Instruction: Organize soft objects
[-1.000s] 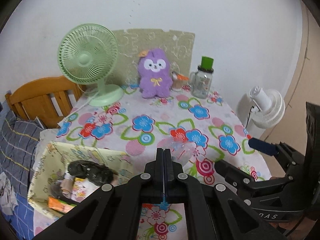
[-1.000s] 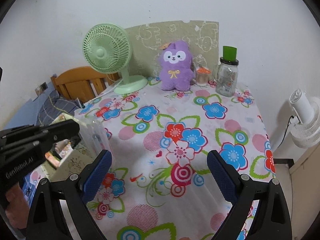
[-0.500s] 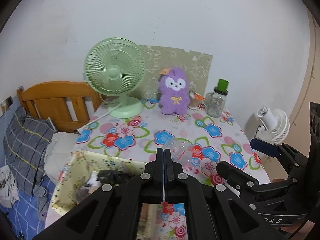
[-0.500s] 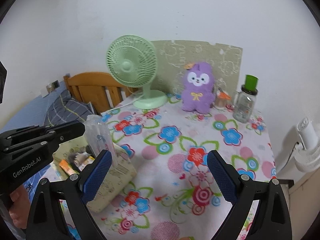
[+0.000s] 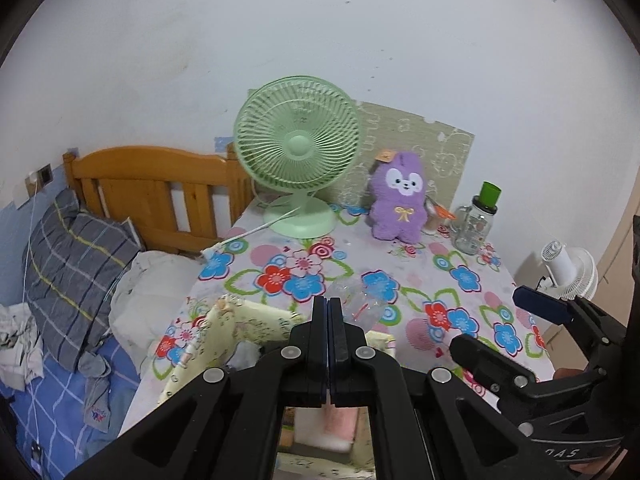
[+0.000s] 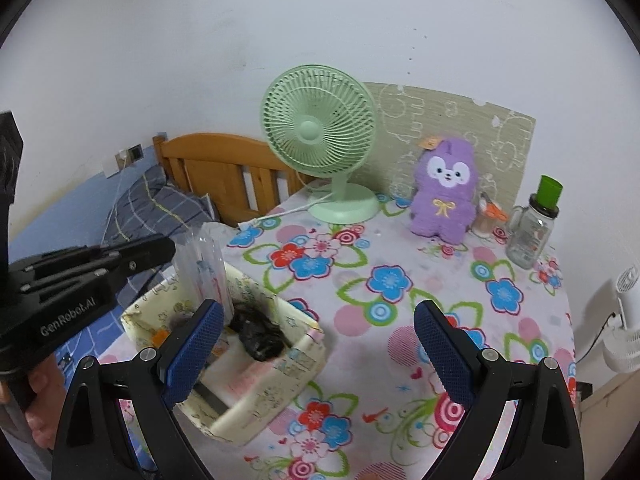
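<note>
My left gripper (image 5: 327, 305) is shut on a clear plastic packet (image 5: 356, 300). In the right wrist view that packet (image 6: 204, 264) stands upright at the tip of the left gripper (image 6: 168, 246), just above the far left corner of a cream fabric box (image 6: 280, 384). A black soft bundle (image 6: 260, 336) and a pink-and-white item lie in the box. The box's rim (image 5: 248, 320) shows below the left fingertips. My right gripper (image 6: 316, 312) is open and holds nothing, over the box's right side. A purple plush (image 6: 444, 196) sits upright at the back of the table.
A green desk fan (image 6: 320, 140) and a glass bottle with a green cap (image 6: 532, 228) stand at the back of the flowered tablecloth (image 6: 400, 280). A bed with a wooden headboard (image 5: 152, 188) and a checked pillow (image 5: 76, 256) lies left. A white floor fan (image 5: 568, 268) stands right.
Both grippers have drawn back, up and to the left, so the table looks farther off. The fabric box now lies right under the left gripper. The packet stays in the left gripper.
</note>
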`<state>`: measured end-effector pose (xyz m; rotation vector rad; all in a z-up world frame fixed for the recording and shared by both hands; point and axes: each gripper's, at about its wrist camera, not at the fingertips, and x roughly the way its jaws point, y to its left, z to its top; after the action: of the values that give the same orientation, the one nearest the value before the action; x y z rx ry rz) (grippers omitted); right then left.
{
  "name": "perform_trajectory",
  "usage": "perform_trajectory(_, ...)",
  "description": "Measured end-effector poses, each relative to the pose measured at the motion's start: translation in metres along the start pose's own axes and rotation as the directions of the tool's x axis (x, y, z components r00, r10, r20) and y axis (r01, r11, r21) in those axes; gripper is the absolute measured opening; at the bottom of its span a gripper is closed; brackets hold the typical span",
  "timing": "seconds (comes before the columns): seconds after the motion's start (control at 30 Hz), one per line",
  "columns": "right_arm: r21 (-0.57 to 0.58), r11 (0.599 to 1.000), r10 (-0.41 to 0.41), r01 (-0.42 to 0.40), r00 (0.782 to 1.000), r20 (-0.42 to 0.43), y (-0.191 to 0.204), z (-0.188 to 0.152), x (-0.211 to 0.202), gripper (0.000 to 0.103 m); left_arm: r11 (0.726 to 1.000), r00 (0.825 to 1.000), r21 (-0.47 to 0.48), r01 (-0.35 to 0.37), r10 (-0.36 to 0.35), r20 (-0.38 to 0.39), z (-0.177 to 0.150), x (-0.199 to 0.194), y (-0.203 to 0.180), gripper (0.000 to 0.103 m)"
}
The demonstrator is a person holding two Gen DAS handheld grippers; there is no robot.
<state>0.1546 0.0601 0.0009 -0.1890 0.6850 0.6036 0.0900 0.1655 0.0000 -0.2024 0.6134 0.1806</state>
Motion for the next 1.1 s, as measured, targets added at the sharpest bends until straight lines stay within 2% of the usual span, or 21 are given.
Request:
perform_trajectory(0.37,-0.022,0.999,0.036,-0.037,0.998,-0.046,0.024,0.002,0.026,0.097,0.997,0.999,-0.07,-0.027,0.024,-0.041,-0.006,0.011,0.039,0.0)
perform_trajectory(0.4,-0.024,0.999,0.036,-0.037,0.998,-0.046,0.025,0.003,0.026,0.097,0.997,0.998,-0.07,-0.028,0.024,-0.05,-0.007,0.012,0.04,0.022)
perform_trajectory(0.43,-0.027,0.999,0.036,-0.037,0.998,-0.046,0.027,0.003,0.027,0.097,0.997,0.998,-0.069,-0.032,0.028,-0.061,-0.007,0.014,0.041,0.053)
perform_trajectory(0.5,-0.027,0.999,0.035,-0.036,0.998,-0.049,0.027,0.004,0.029,0.097,0.995,0.995,-0.071,-0.067,0.061,-0.077,-0.009,0.017,0.043,0.07)
perform_trajectory(0.57,-0.026,0.999,0.035,-0.036,0.998,-0.051,0.027,0.004,0.031,0.097,0.99,0.993,-0.096,-0.103,0.097,-0.065,-0.011,0.016,0.048,0.071)
perform_trajectory(0.73,-0.023,0.999,0.033,-0.035,0.997,-0.063,0.029,0.003,0.036,0.097,0.987,0.994,-0.143,-0.068,0.055,-0.091,-0.011,0.019,0.064,0.071)
perform_trajectory(1.1,-0.028,0.999,0.038,-0.039,0.998,-0.05,0.031,0.003,0.028,0.097,0.988,0.996,-0.135,-0.072,0.063,-0.069,-0.011,0.01,0.06,0.071)
